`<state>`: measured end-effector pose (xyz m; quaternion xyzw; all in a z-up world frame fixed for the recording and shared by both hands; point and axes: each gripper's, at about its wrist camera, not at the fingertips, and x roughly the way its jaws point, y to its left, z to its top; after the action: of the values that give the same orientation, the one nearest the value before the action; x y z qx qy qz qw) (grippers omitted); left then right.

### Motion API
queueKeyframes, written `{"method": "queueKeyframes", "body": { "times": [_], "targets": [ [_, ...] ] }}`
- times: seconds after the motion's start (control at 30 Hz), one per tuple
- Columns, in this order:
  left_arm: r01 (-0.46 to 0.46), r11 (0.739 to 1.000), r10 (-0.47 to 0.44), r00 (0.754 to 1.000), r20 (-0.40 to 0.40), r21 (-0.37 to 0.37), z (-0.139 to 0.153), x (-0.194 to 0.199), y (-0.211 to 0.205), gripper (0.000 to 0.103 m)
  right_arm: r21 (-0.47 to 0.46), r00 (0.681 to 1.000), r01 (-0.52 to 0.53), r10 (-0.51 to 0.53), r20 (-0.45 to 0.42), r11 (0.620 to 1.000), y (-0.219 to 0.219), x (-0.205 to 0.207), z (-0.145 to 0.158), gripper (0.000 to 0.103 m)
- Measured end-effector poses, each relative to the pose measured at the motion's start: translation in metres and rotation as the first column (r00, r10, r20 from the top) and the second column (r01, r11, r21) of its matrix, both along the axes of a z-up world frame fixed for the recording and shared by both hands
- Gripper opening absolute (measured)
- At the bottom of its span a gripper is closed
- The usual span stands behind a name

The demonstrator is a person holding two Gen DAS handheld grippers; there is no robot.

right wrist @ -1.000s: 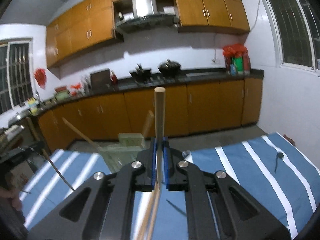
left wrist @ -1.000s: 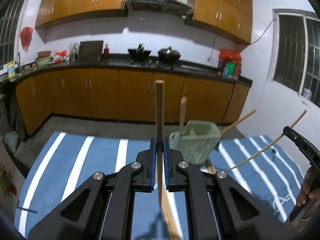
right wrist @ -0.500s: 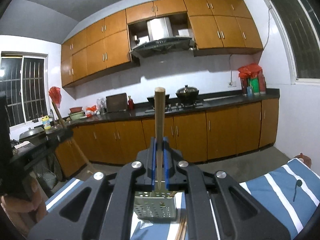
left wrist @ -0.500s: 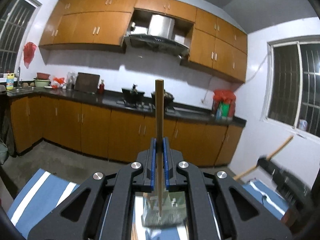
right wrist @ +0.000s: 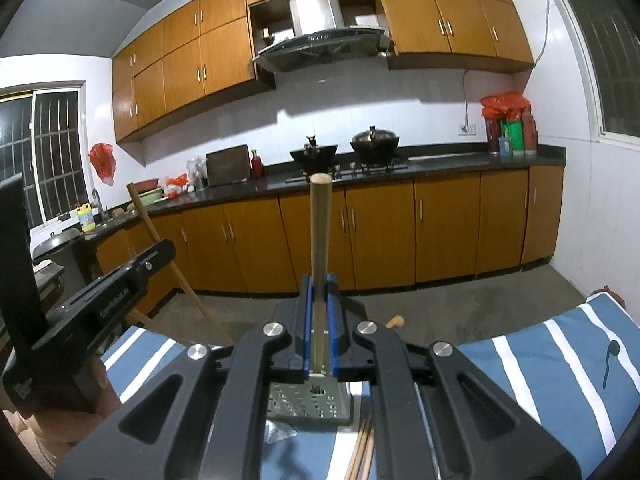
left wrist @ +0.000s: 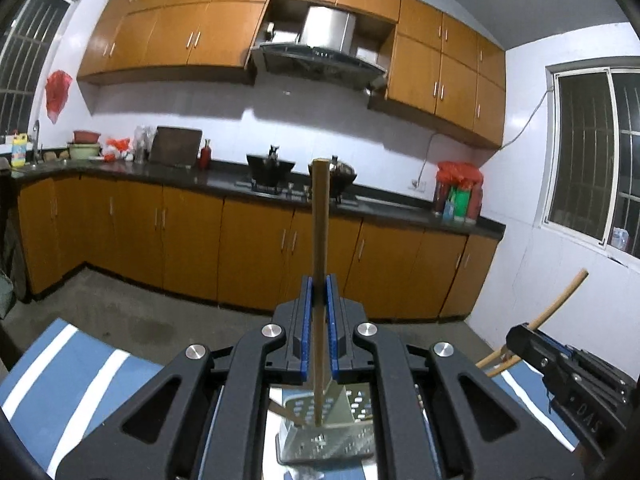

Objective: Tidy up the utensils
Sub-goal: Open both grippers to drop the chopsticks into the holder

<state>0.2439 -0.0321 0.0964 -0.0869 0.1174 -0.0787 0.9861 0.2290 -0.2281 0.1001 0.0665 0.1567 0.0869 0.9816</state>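
Note:
My left gripper (left wrist: 319, 292) is shut on a wooden chopstick (left wrist: 320, 232) held upright, its lower end reaching down into a perforated green utensil holder (left wrist: 326, 436) on the striped cloth below. My right gripper (right wrist: 319, 292) is shut on another wooden chopstick (right wrist: 319, 240), also upright, its lower end over the same holder (right wrist: 310, 404). The right gripper with its stick also shows at the right of the left wrist view (left wrist: 560, 364). The left gripper shows at the left of the right wrist view (right wrist: 100, 300).
A blue cloth with white stripes (right wrist: 540, 356) covers the table. Loose chopsticks (right wrist: 362, 452) lie on it near the holder. A small dark object (right wrist: 610, 356) lies at the right. Wooden kitchen cabinets (left wrist: 240, 240) and a stove stand behind.
Both grippers have tilted up from looking down at the table and moved over the holder. The chopsticks now stand upright with their lower ends at the holder.

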Motion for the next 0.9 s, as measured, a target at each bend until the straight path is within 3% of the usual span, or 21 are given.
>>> {"method": "queueKeyframes", "body": {
  "times": [0.1,0.17,0.23,0.43,0.57,0.63,0.73,0.9],
  "targets": [
    [0.009,1.0,-0.009,1.0,-0.006,-0.004,0.002,-0.007,0.003,0.01,0.004,1.0,0.005,-0.005,0.006,1.0,0.0,-0.004,0.001,0.011],
    [0.006,1.0,-0.006,1.0,0.002,-0.009,0.007,-0.011,0.006,0.026,0.004,1.0,0.007,-0.007,0.016,1.0,-0.001,-0.007,0.004,0.012],
    [0.004,1.0,-0.004,1.0,0.02,-0.02,0.013,-0.017,0.009,0.032,-0.001,0.999,0.01,-0.01,0.032,1.0,-0.002,-0.014,0.009,0.013],
    [0.003,0.998,0.001,0.998,0.057,-0.061,0.031,-0.048,0.027,0.035,0.001,0.996,0.044,-0.044,0.082,0.999,-0.013,-0.047,0.023,0.019],
    [-0.02,0.997,0.023,0.999,0.046,-0.072,0.028,-0.072,0.045,0.036,0.008,0.994,0.083,-0.083,0.066,0.997,-0.028,-0.072,0.012,0.022],
    [-0.049,0.997,0.05,0.999,0.018,-0.061,0.015,-0.089,0.056,0.036,0.005,0.995,0.098,-0.098,0.027,0.995,-0.034,-0.079,-0.004,0.023],
    [-0.094,0.995,0.093,0.994,-0.052,-0.014,-0.013,-0.099,0.065,0.036,-0.012,0.99,0.104,-0.104,-0.097,0.995,-0.038,-0.08,-0.044,0.023],
    [-0.1,0.994,0.109,0.957,-0.267,0.045,-0.08,-0.097,0.074,0.036,-0.036,0.927,0.046,-0.056,-0.372,0.998,-0.03,-0.07,-0.135,0.023]
  ]
}}
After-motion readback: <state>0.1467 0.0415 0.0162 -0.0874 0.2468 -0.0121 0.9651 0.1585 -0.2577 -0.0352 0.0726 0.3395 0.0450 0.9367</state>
